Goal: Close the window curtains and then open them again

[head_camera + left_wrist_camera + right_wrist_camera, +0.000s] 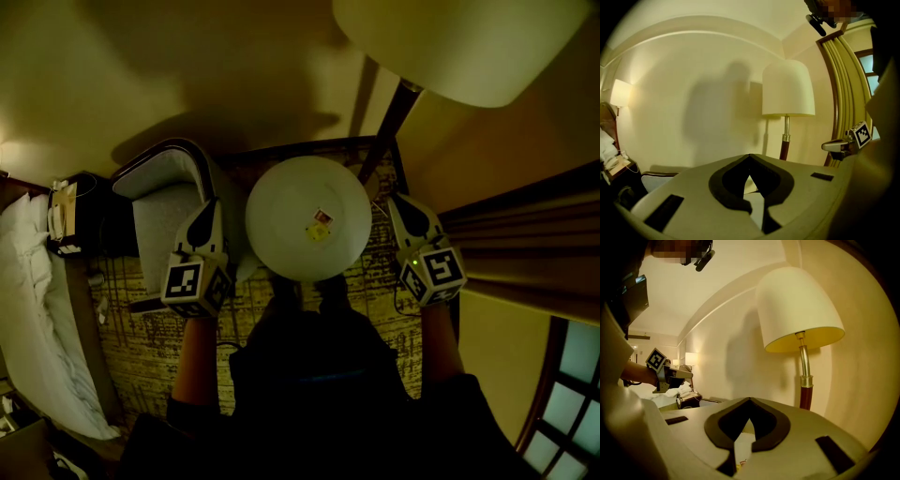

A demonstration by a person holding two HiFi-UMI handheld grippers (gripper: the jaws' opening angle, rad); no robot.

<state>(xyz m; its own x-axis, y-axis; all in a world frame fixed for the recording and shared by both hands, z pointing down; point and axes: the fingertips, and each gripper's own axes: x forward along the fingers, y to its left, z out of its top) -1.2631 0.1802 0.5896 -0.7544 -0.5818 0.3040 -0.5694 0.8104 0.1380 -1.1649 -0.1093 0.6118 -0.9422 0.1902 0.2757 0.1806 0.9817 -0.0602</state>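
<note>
The beige curtain [520,246] hangs in folds at the right of the head view, with lit window panes [570,398] below it. In the left gripper view the curtain [841,84] stands by the window frame on the right. My left gripper [208,206] is held up left of a round white table, jaws shut and empty [750,156]. My right gripper [397,201] is held up right of the table, a short way from the curtain, also shut with nothing in it [750,399]. Neither gripper touches the curtain. Each gripper shows in the other's view: right gripper [833,146], left gripper [680,374].
A round white table [281,202] stands just ahead of me with a small item on it. A floor lamp [469,42] rises between table and curtain. A grey armchair [159,202] is at the left, then a nightstand [80,220] and a bed [28,309].
</note>
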